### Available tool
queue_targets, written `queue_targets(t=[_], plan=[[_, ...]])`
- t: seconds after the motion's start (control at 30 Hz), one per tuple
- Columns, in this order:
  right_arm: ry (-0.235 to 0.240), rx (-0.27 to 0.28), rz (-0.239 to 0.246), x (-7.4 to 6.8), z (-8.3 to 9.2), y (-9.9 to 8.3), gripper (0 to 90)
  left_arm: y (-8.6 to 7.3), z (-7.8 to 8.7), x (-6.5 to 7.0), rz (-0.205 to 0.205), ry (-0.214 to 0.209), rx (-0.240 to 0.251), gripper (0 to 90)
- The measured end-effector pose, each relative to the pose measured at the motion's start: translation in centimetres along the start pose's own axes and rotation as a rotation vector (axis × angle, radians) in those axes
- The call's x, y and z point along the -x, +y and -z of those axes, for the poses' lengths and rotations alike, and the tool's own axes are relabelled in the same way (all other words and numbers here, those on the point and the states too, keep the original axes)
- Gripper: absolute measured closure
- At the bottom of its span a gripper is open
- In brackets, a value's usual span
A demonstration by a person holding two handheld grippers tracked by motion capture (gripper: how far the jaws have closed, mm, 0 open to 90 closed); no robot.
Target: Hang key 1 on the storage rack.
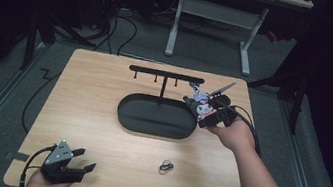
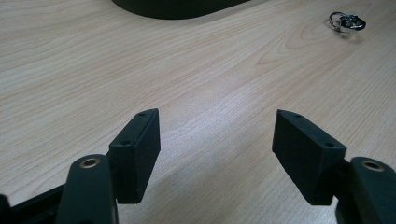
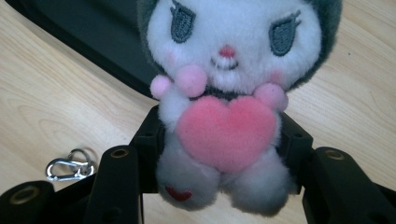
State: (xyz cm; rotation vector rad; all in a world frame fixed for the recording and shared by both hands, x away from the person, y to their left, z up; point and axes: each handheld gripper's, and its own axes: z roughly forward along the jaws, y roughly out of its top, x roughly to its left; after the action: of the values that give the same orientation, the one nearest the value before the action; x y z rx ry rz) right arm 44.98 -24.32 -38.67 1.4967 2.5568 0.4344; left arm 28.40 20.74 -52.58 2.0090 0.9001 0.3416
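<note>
Right gripper (image 1: 206, 111): clamped on plush toy (image 3: 224, 112) across its lower body, held above right end of black oval tray (image 1: 130, 118), near table's (image 1: 88, 126) far right corner. Left gripper (image 1: 76, 161): jaws wide, empty, resting at near left corner. Risks: soft body compressing and slipping out (grip low on torso); toy snagging hook rack (image 1: 166, 75); metal clip (image 1: 166, 166) loose near front edge, liable to be knocked off.
</note>
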Motion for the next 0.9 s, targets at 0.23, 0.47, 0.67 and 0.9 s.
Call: queue_targets(t=[0.23,0.47,0.67,0.9], plan=[[0.000,0.000,-0.007,-0.6,-1.6,0.8,48.0,0.0,0.0,0.0,0.001,-0.003,0.003,32.9],[-0.009,0.005,-0.014,-0.6,-2.6,1.0,46.9,-0.1,0.0,0.1,-0.002,-0.004,0.000,32.9],[-0.024,0.015,-0.022,-0.6,-3.1,0.9,45.1,0.0,0.1,0.0,0.000,0.003,0.002,32.9],[-0.022,0.031,-0.027,-0.7,-3.2,0.8,40.9,-0.1,0.2,-0.2,0.007,0.009,0.006,32.8]])
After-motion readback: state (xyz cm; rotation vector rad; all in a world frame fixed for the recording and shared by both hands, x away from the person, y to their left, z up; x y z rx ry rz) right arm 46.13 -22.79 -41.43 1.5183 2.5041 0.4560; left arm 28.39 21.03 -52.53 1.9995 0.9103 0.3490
